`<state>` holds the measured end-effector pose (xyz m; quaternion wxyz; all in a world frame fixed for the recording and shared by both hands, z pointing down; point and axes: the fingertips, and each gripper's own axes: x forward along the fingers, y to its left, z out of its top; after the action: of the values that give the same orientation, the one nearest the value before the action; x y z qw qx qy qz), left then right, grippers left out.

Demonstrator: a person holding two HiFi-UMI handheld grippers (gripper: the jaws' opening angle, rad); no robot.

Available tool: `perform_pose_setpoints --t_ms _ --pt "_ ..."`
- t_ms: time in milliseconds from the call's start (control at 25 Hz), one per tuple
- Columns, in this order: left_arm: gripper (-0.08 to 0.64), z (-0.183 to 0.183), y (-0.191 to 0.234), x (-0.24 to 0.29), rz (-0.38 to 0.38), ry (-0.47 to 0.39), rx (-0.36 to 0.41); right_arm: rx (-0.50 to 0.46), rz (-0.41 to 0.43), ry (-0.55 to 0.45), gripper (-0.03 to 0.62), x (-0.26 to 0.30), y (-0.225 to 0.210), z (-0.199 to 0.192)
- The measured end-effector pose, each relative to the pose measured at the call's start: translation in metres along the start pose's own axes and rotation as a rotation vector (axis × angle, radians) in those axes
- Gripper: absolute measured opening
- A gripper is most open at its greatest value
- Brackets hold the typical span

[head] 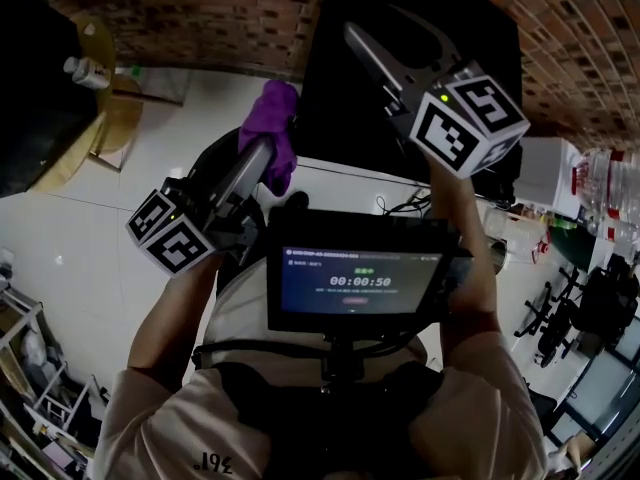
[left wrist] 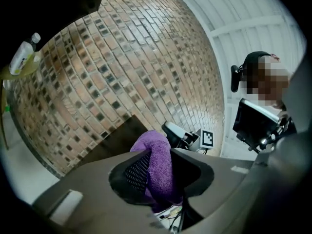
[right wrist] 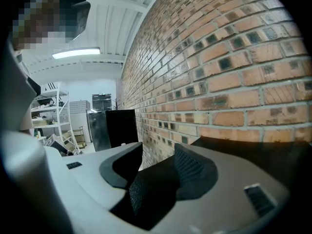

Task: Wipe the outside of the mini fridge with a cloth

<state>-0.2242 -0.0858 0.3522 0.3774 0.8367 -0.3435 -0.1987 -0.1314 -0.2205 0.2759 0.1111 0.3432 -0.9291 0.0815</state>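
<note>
The left gripper [head: 262, 158] pinches a bunched fold of the purple cloth [head: 277, 118] just beside the black mini fridge [head: 340, 88], which looks soft, light and floppy, so that grip suits, while the right gripper [right wrist: 155, 172] hovers empty, jaws spread.

Both forearms reach forward, the left forearm [head: 178, 313] bare below a short sleeve and the right forearm [head: 468, 268] raised higher. The left gripper [head: 266, 154] [left wrist: 156, 165] points forward and to the right, toward the right gripper, and its jaws are closed on a purple cloth [head: 277, 113] [left wrist: 160, 167] that bulges past their tips. The right gripper [head: 358, 40] [right wrist: 157, 172], ahead of the left one and to its right, slants forward and to the left with its jaws apart and nothing gripped between the pads.
</note>
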Motion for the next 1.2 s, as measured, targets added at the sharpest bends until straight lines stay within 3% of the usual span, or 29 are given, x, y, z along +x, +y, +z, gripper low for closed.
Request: perform_pose_setpoints --t_ms 160,440,1200 --pt "0.115 0.010 -0.019 0.003 -0.023 -0.014 -0.015 -0.003 0.004 -0.004 0.199 0.003 -0.001 0.000" --pt "0.115 0.023 -0.036 0.002 -0.048 -0.051 0.024 -0.005 0.022 -0.007 0.199 0.007 0.001 -0.002" --pt "0.115 -0.024 0.010 0.004 0.024 -0.002 -0.068 -0.002 0.021 0.011 0.199 -0.004 0.000 0.001"
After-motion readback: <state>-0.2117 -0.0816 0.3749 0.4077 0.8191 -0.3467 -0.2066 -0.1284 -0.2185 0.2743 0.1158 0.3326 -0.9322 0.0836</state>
